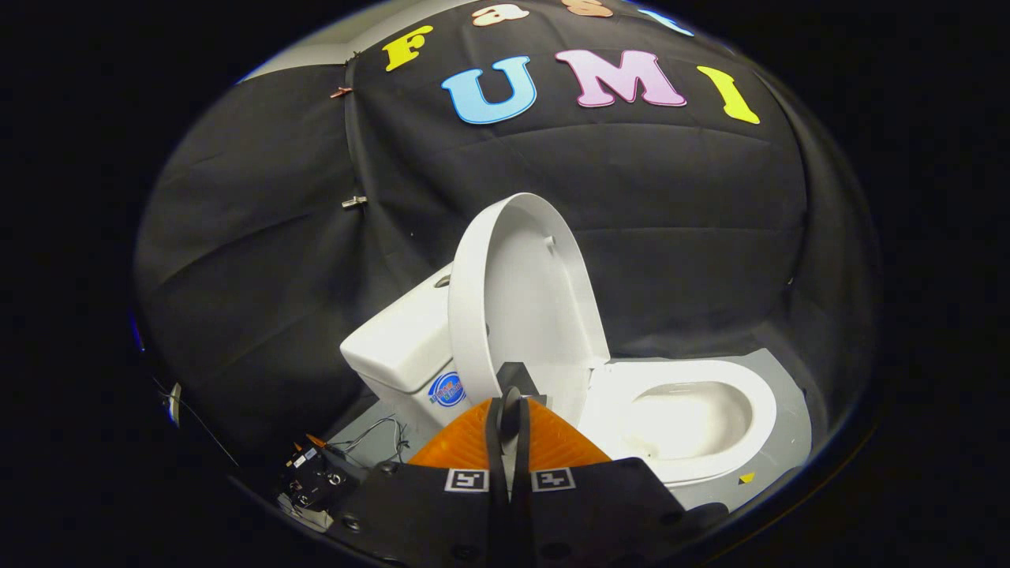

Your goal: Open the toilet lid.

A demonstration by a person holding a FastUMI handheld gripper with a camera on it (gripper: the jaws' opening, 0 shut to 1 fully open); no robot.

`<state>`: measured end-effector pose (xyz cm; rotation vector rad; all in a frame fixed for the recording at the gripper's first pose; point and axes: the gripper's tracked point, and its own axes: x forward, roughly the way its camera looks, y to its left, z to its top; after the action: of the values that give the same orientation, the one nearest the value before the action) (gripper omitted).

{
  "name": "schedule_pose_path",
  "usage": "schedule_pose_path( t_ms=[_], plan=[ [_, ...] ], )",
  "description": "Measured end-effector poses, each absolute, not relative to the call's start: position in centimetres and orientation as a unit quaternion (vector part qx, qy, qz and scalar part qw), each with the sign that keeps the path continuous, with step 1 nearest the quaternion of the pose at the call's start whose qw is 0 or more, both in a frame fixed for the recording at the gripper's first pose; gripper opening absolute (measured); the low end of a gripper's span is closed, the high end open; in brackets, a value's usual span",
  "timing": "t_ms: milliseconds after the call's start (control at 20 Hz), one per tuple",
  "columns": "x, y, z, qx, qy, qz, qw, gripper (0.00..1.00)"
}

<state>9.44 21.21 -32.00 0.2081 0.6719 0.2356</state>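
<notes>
— Where is the toilet lid (pixel 517 300) right now?

— It stands raised, close to upright, hinged at the back of the bowl and tilted toward the tank (pixel 402 339). Its hollow inner face is turned toward the open bowl.

— And the tongs (pixel 510 394)?

— Their two fingers are drawn together, tips meeting with hardly a slit between them. They sit just in front of the lid's lower edge, near the hinge. I can't tell whether the tips touch the lid or merely stop short of it; nothing is pinched between them.

— What about the rest of the toilet?

— The seat (pixel 686 418) lies flat and uncovered, the white bowl open beside the fingers. The tank is behind the lid and carries a round blue sticker (pixel 447 390) on its side. The toilet rests on a grey base plate (pixel 793 410).

— Anything else around?

— Some thin wires (pixel 379 432) trail on the floor below the tank, next to a small black device (pixel 316 477). Black cloth (pixel 252 260) hangs behind everything, held with a few clips (pixel 354 203).
</notes>
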Motion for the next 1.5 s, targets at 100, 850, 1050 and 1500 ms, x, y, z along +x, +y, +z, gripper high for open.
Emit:
schedule_pose_path(
  t_ms=[100, 850, 1050, 1500],
  plan=[
    [9.5, 21.7, -31.9, 0.098, 0.328, 0.119, 0.932, 0.05],
    [9.1, 23.9, -31.9, 0.123, 0.329, 0.140, 0.926, 0.52],
    [9.0, 23.5, -30.8, 0.124, 0.319, 0.139, 0.929, 0.99],
    [8.6, 22.4, -21.3, 0.089, 0.233, 0.142, 0.958, 0.98]
  ],
)
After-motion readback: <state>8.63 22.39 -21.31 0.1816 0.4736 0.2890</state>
